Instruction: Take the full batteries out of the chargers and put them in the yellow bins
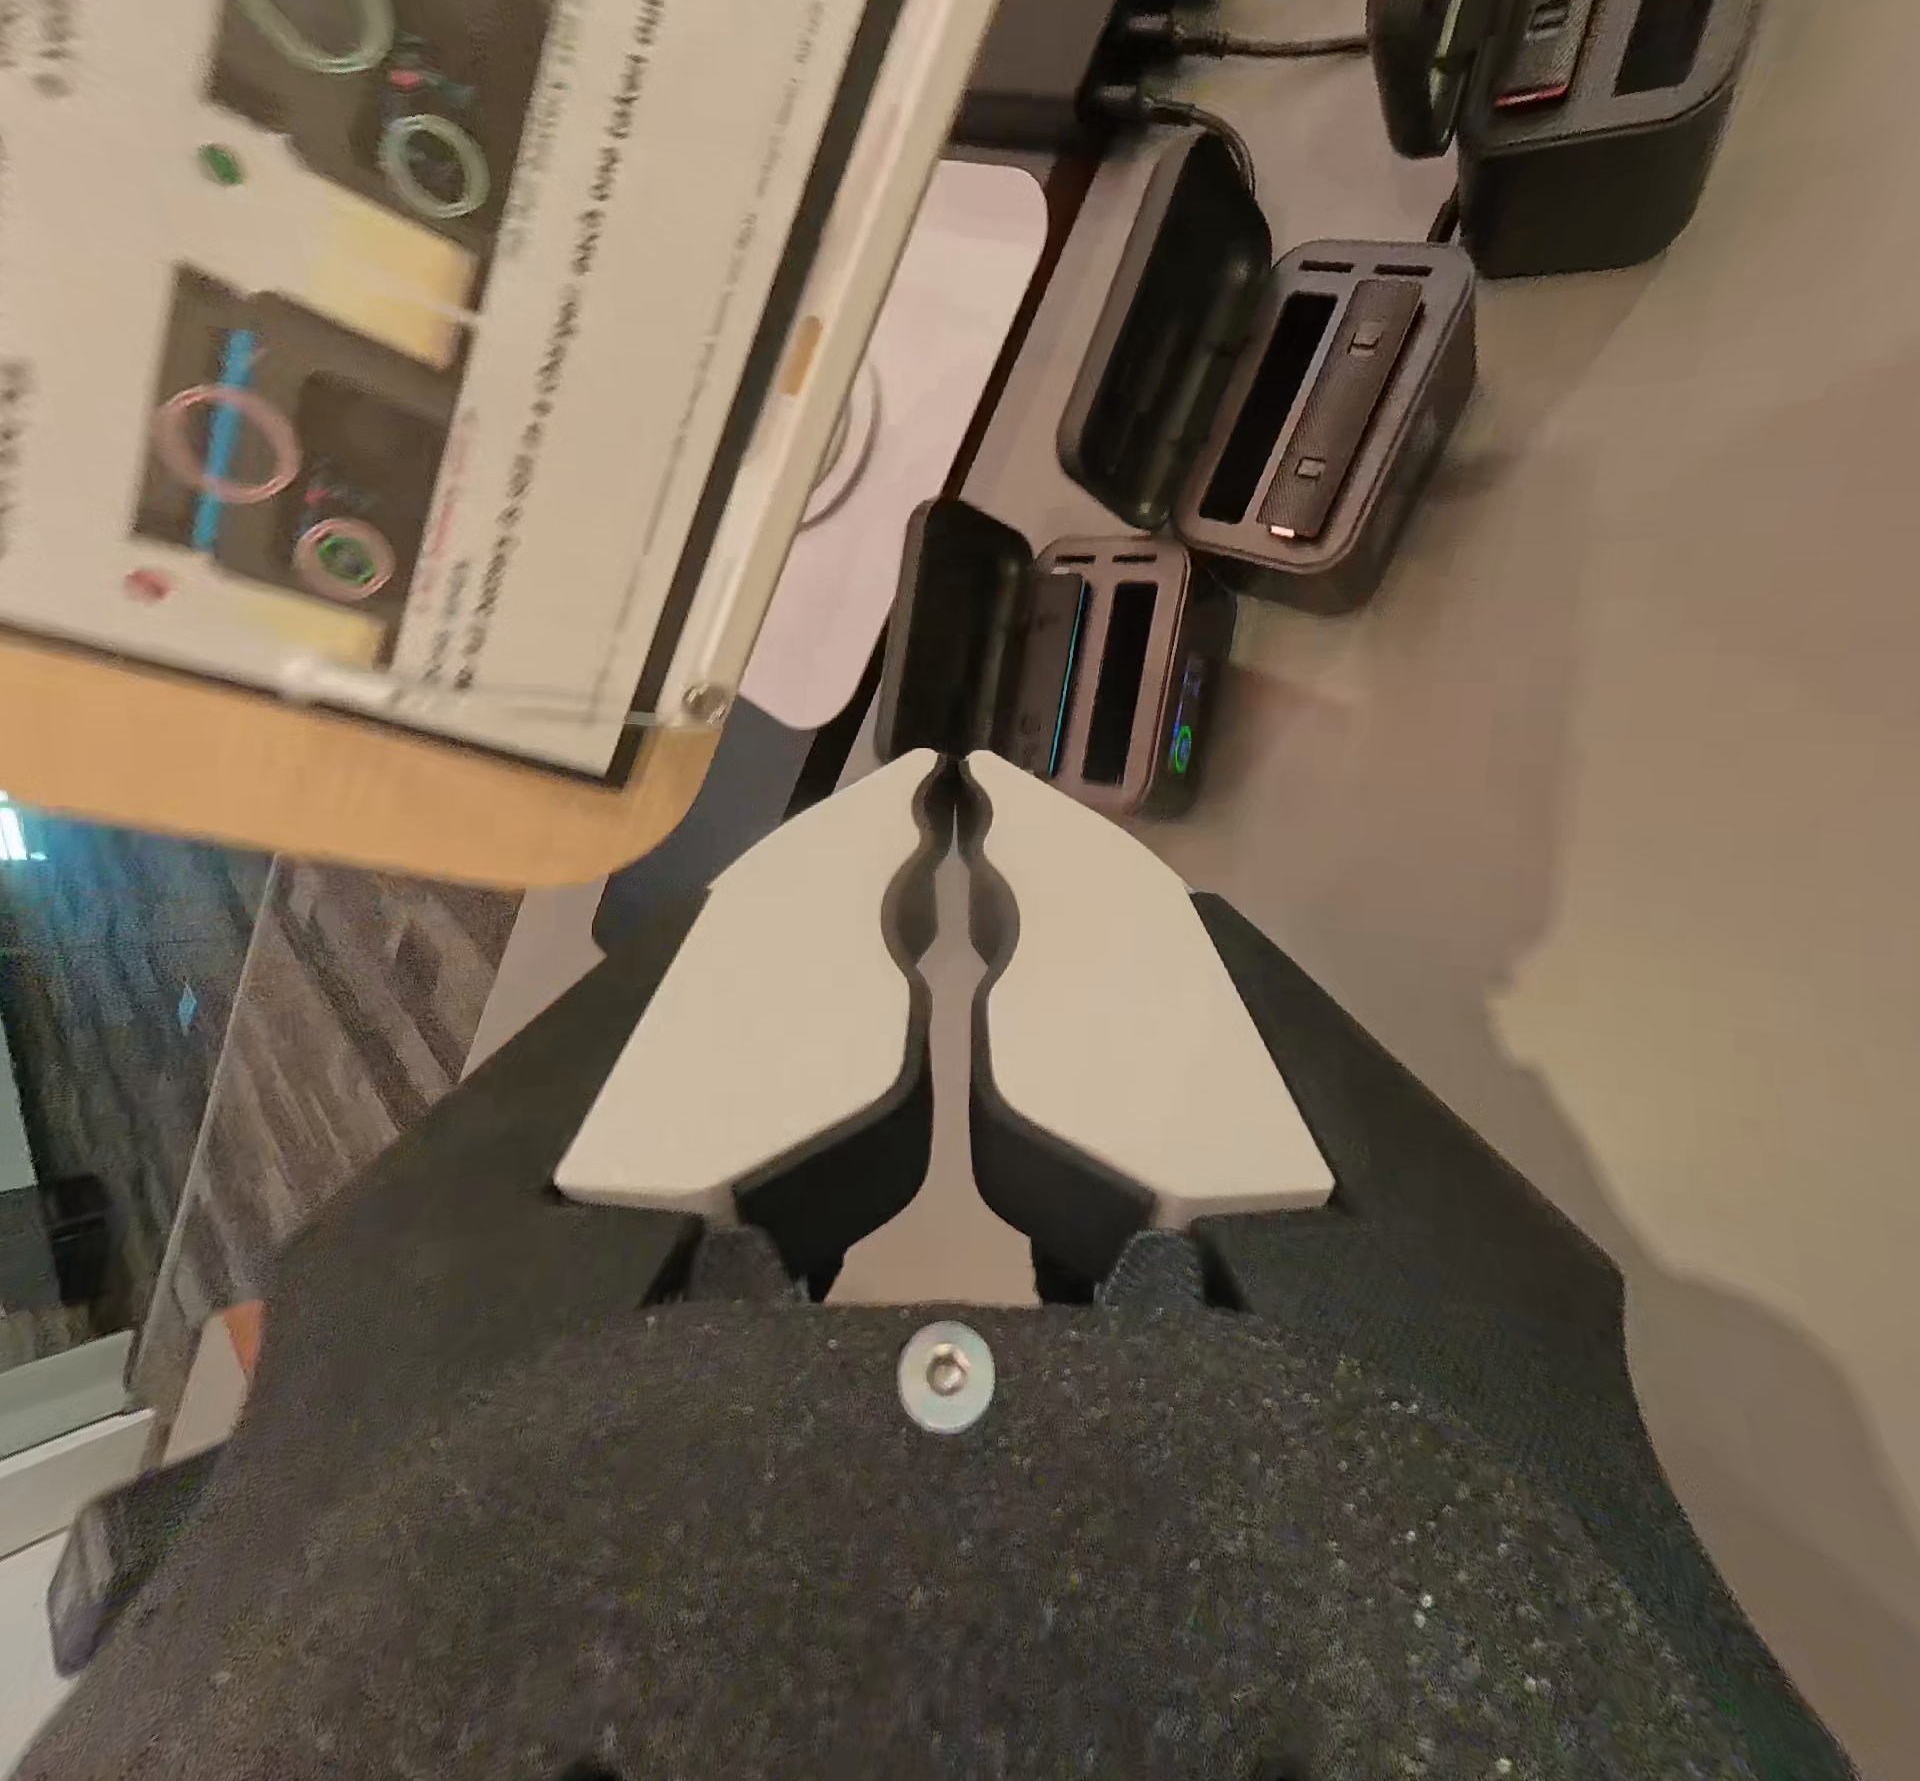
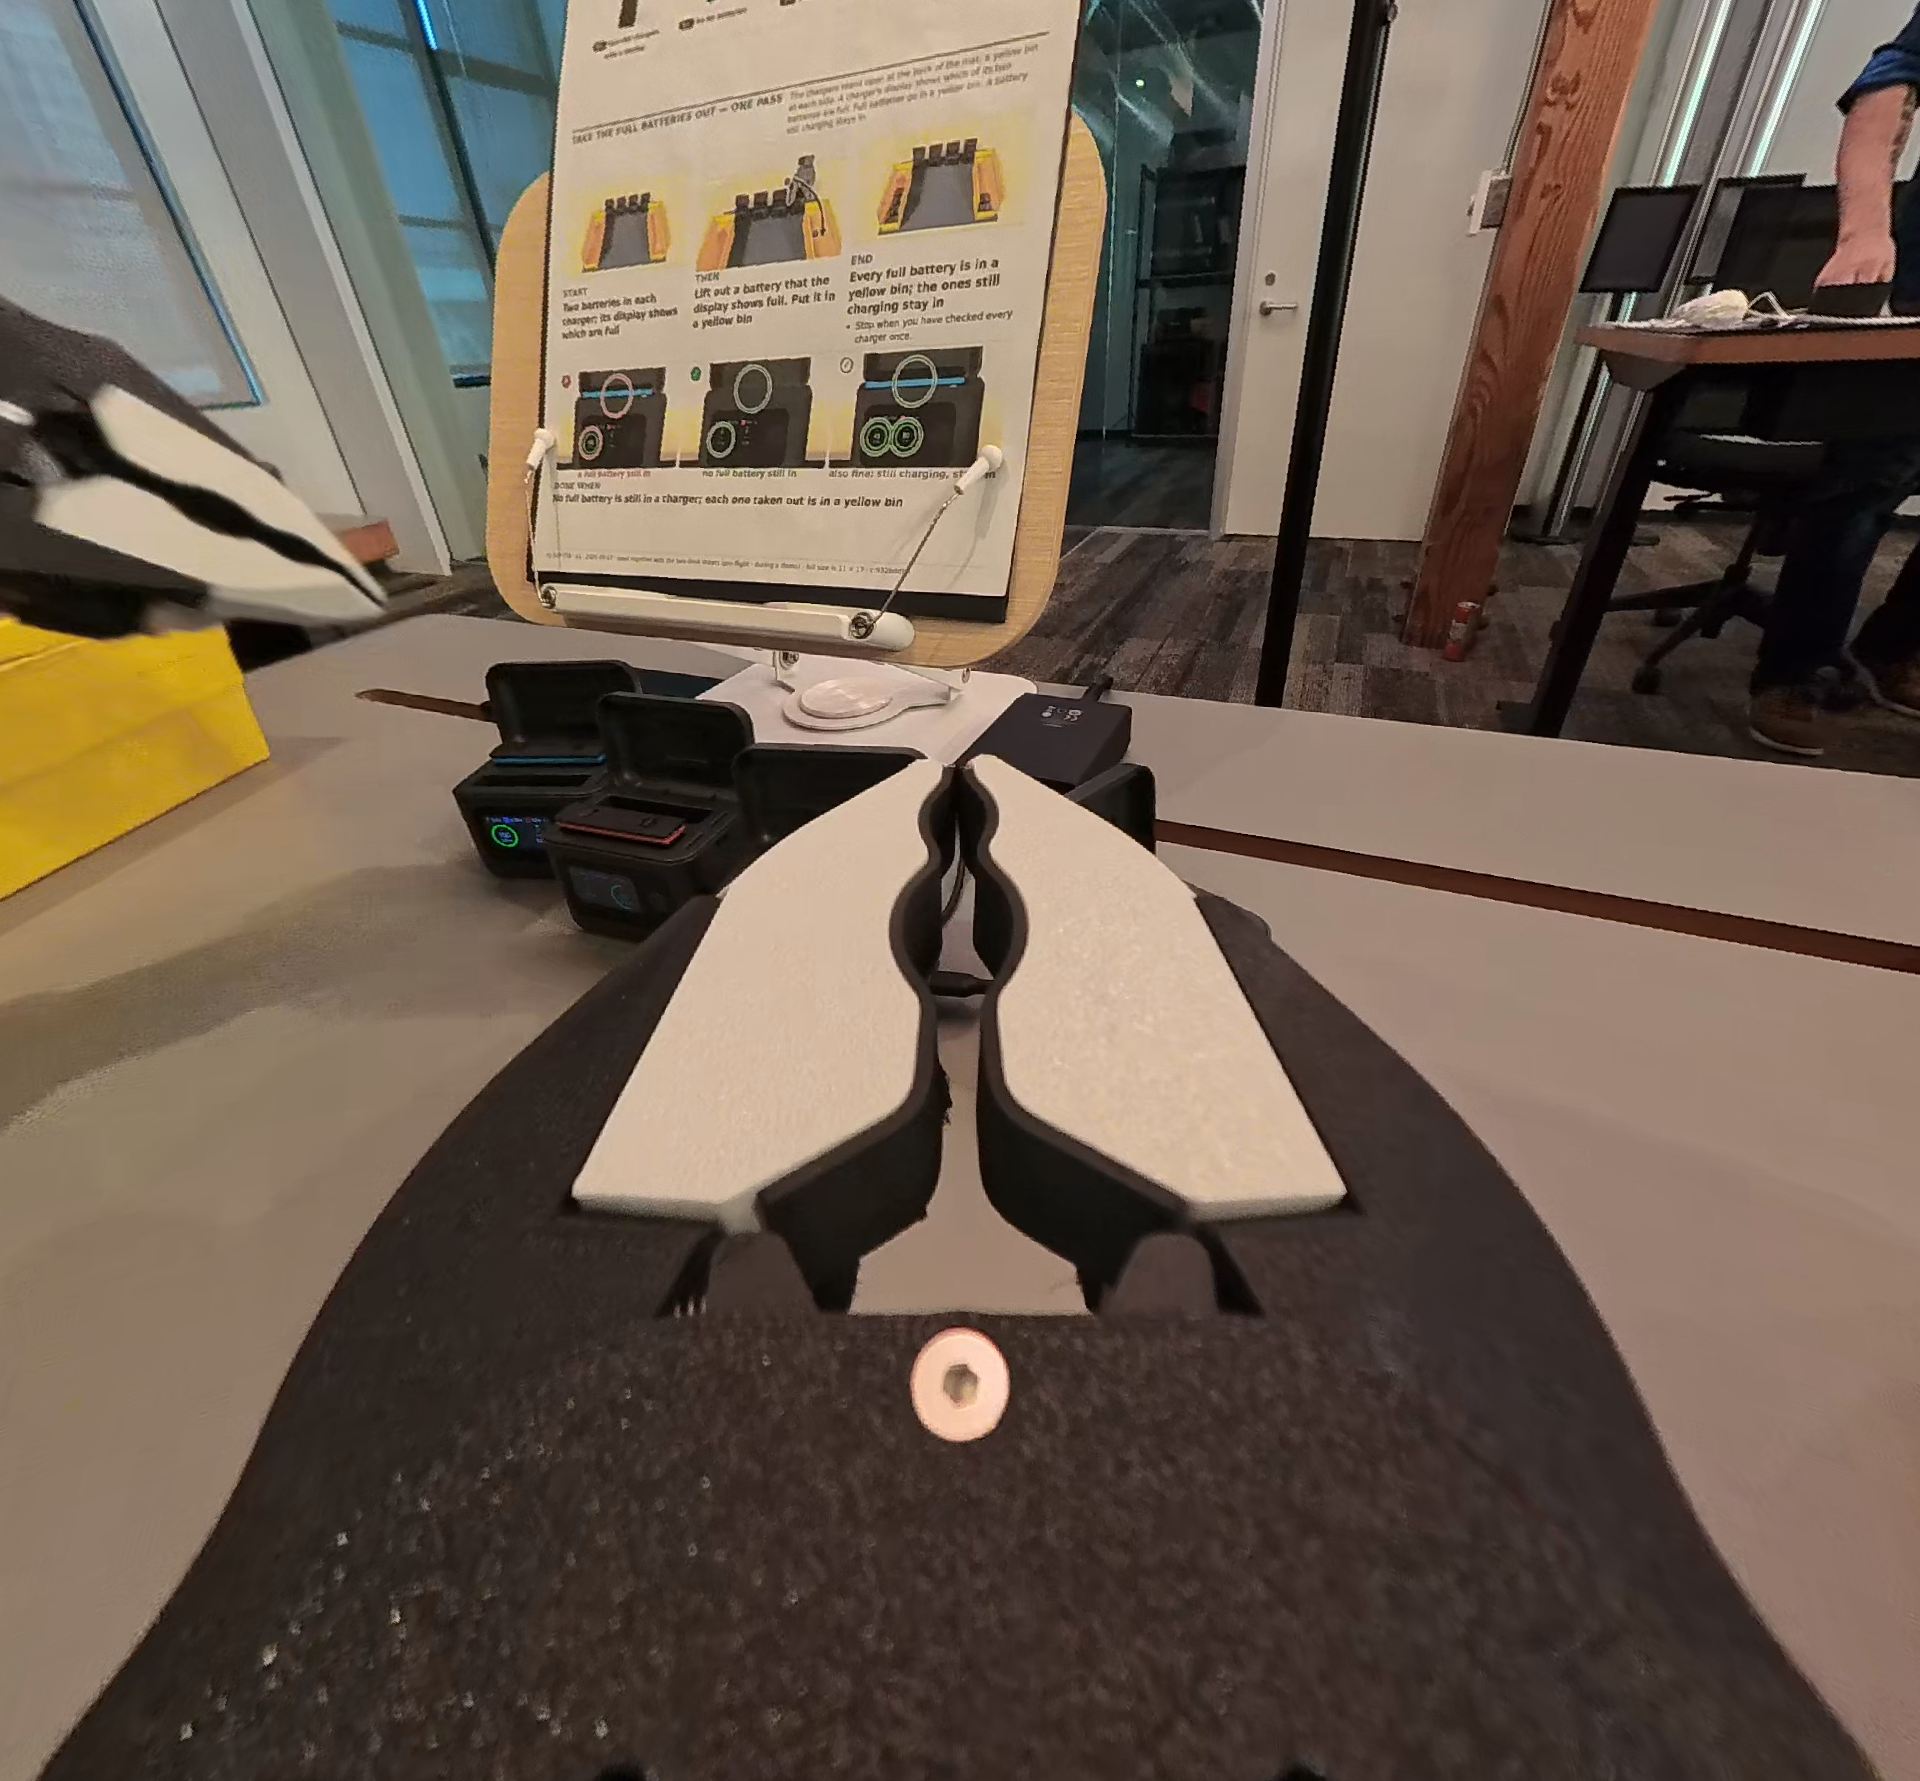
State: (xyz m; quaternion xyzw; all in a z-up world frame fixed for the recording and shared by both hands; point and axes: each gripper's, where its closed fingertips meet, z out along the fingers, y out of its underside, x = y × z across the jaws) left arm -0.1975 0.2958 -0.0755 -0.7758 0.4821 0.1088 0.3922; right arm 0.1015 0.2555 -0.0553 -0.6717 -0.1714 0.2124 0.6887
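Note:
Several black chargers stand open in a row on the grey table. In the left wrist view the nearest charger [image 1: 1143, 692] shows a green ring on its display and holds a blue-edged battery [image 1: 1065, 682] beside an empty slot. The second charger [image 1: 1340, 443] holds a red-tipped battery [image 1: 1340, 412] beside an empty slot. A third charger [image 1: 1579, 90] is farther off. My left gripper [image 1: 951, 767] is shut and empty, just short of the nearest charger. My right gripper [image 2: 956, 775] is shut and empty, its fingers hiding the right-hand chargers. A yellow bin [image 2: 114, 744] sits at the left, with the left gripper [image 2: 343, 588] above it.
An instruction sheet on a wooden stand [image 2: 790, 277] rises behind the chargers. A black power adapter [image 2: 1060, 723] with cables lies beside the stand's base. A person [image 2: 1870, 256] stands at a desk far right, behind a wooden post [image 2: 1538, 277]. One gripper's finger ends stand about 30 centimetres off the other's.

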